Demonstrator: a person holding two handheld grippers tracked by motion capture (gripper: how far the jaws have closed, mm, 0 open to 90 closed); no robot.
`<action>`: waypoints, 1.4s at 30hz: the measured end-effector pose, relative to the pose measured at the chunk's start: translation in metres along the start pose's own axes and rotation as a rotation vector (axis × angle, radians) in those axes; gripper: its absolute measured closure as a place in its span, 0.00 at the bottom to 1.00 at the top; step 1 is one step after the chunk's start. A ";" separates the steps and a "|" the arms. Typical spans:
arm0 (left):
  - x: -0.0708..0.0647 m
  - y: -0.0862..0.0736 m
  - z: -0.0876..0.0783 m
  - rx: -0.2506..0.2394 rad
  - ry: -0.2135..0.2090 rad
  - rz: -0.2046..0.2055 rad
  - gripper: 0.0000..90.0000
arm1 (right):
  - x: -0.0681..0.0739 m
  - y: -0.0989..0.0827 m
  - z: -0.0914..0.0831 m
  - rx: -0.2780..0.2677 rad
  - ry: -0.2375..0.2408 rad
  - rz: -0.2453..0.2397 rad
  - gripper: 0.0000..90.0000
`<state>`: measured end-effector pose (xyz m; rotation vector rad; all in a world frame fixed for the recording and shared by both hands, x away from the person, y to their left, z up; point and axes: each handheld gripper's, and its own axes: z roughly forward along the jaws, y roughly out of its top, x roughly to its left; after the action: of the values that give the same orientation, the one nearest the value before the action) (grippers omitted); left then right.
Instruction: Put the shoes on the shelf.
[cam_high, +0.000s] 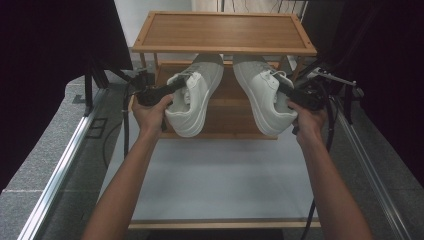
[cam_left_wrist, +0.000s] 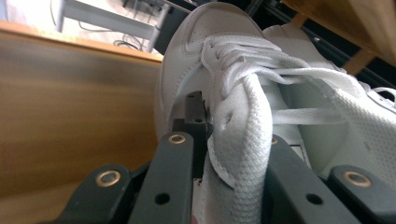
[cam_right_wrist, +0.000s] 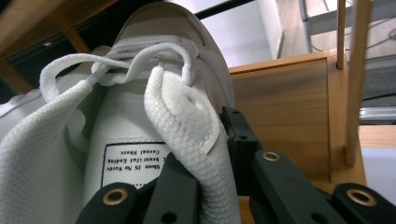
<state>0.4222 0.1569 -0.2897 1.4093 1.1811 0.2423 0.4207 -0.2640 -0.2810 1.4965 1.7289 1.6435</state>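
We are above the worktop (cam_high: 220, 175) now, 2 forearms coming up from the bottom edge, a gripper in each hand; the left gripper (cam_high: 172, 87) is clamped on the collar of the left shoe (cam_high: 195, 97), and the right gripper (cam_high: 285, 90) is clamped on the collar of the right shoe (cam_high: 260, 95); both white shoes hang in the air in front of the wooden rack (cam_high: 222, 32), toes pointing away from us and in toward each other under the rack's top shelf, heels fanned out toward the hands; the 2 shoes sit near each other, apart, neither touching the worktop

Riding along in the left gripper view, we see the black jaws pinching the padded mesh edge of the left shoe (cam_left_wrist: 243, 140), 1 jaw inside the opening and 1 outside; white laces (cam_left_wrist: 247, 60) bunch just beyond, and the other shoe lies close on the right, with a wood panel on the left

Over in the right gripper view, same story mirrored; the jaws pinch the mesh collar of the right shoe (cam_right_wrist: 187, 121), a printed label (cam_right_wrist: 133, 163) shows on the tongue, upside down to us, and laces loop over the top; the rack's lower shelf (cam_right_wrist: 280, 107) and a thin upright post (cam_right_wrist: 355, 79) stand on the right
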 end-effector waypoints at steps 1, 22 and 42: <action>0.001 0.001 0.004 0.002 0.004 0.000 0.92 | 0.001 0.000 0.005 0.000 -0.009 0.010 0.93; 0.008 0.013 0.046 -0.043 0.111 -0.065 0.91 | 0.012 -0.002 0.062 -0.056 -0.103 0.138 0.91; 0.004 0.005 0.067 -0.092 -0.003 -0.184 0.76 | 0.016 -0.003 0.076 -0.093 -0.045 0.168 0.70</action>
<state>0.4765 0.1195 -0.3049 1.2124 1.2730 0.1636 0.4736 -0.2099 -0.2983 1.6597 1.5184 1.7317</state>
